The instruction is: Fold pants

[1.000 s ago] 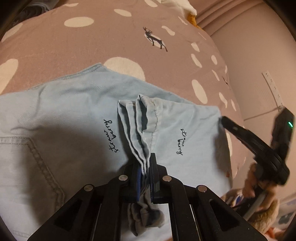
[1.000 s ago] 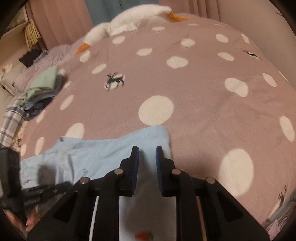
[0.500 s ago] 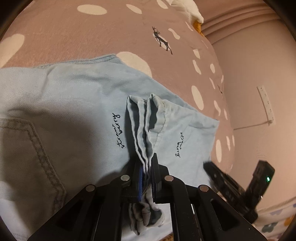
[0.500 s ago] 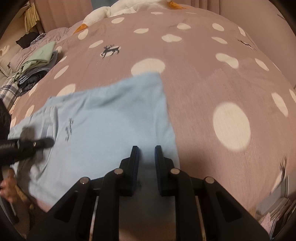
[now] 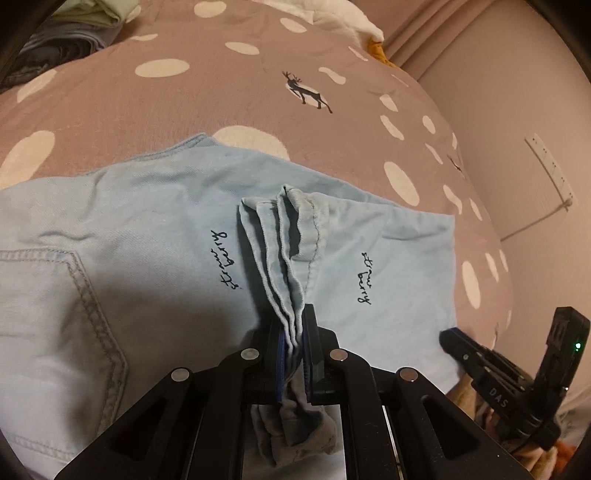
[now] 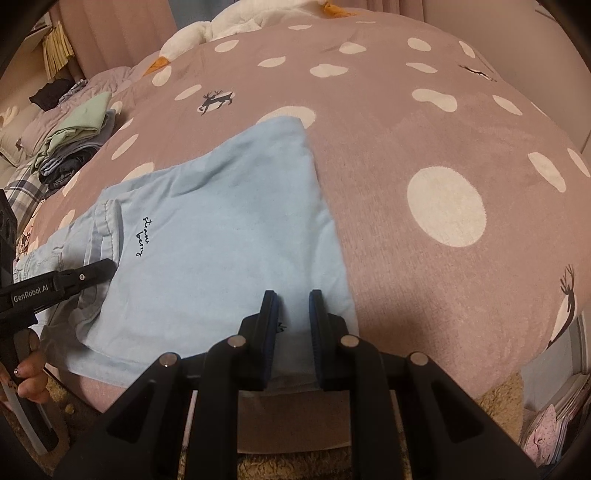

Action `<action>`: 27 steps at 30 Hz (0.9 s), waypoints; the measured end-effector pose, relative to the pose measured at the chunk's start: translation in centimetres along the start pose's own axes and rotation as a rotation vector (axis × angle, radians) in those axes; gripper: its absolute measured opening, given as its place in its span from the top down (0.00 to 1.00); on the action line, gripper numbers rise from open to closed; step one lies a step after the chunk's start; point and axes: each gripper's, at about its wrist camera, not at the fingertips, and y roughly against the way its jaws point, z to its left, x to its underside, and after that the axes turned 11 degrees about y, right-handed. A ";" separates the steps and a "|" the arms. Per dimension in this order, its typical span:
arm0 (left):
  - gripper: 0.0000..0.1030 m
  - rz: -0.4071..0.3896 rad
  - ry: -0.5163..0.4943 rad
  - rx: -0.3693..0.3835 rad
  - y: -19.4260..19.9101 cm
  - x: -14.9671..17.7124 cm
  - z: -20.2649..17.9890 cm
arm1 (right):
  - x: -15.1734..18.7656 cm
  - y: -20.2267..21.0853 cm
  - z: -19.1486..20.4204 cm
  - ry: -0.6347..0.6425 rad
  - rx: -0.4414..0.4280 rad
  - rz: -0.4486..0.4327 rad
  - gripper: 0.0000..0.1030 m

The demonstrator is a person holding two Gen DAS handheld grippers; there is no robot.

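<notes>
Light blue pants [image 5: 147,221] lie spread flat on the dotted bed cover, with "strawberry" script on both legs and a back pocket [image 5: 55,295] at the left. My left gripper [image 5: 295,325] is shut on a bunched stack of hem folds [image 5: 284,240] that stands up from the middle of the pants. In the right wrist view the pants [image 6: 221,221] reach the near bed edge. My right gripper [image 6: 294,306] hovers over their near right corner, its jaws a narrow gap apart with nothing pinched. It also shows in the left wrist view as the right gripper [image 5: 448,336]. The left gripper [image 6: 92,273] appears at the left of the right wrist view.
The pink-brown bed cover [image 6: 443,147] with white dots and deer prints stretches away beyond the pants. A stack of folded clothes [image 6: 74,140] sits at the far left and a white plush goose [image 6: 240,22] at the head. A hand [image 6: 29,369] holds the left gripper. A wall [image 5: 535,110] stands to the right.
My right gripper has drawn back and sunk from the open cover to the pants' near right corner. The left gripper keeps its hold on the folds.
</notes>
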 end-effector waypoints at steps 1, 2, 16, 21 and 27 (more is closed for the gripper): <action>0.93 -0.007 0.000 -0.003 0.0 0.1 0.0 | 0.1 0.0 0.1 0.006 0.003 -0.004 0.83; 0.93 -0.014 -0.002 -0.006 0.0 0.2 0.0 | 0.1 0.0 0.0 0.010 0.003 -0.008 0.83; 0.89 -0.074 -0.033 -0.046 0.7 1.6 -0.2 | 0.7 -0.2 -0.4 -0.016 -0.022 -0.074 0.83; 0.87 -0.083 -0.037 -0.057 1.4 2.7 -0.1 | 0.9 -0.1 -0.2 -0.006 -0.009 -0.089 0.83; 0.86 -0.092 -0.027 -0.073 2.2 3.8 0.2 | 0.8 -0.1 -0.2 -0.008 -0.010 -0.090 0.83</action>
